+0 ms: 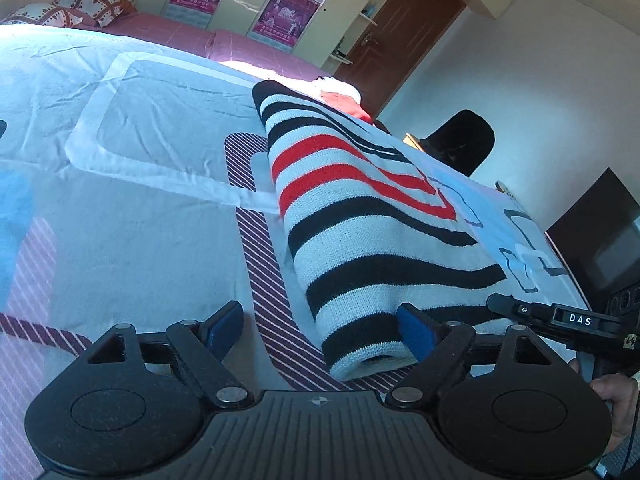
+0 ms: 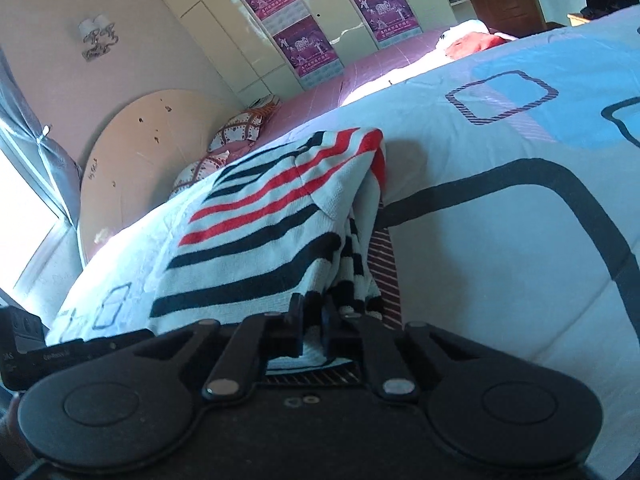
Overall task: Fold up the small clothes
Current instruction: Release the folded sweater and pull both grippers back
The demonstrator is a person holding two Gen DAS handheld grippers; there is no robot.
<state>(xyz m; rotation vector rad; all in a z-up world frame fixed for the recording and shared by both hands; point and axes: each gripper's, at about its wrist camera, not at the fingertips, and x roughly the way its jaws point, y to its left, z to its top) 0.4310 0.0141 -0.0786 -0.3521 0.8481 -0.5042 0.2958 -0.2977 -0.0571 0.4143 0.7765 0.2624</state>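
The letters "DAS" are showing in white on a small black label on the right tongs (image 1: 576,322), seen at the right edge of the left wrist view. The purple posters (image 2: 308,46) on the cupboard doors are carrying print too small and blurred to read.

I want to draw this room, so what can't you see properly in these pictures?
- Striped sweater: its near edge, right wrist view, hidden between the right gripper's shut fingers.
- Red cloth: left wrist view, mostly behind the sweater.
- Posters: writing too small.
- Hand: cut off by the left wrist view's edge.
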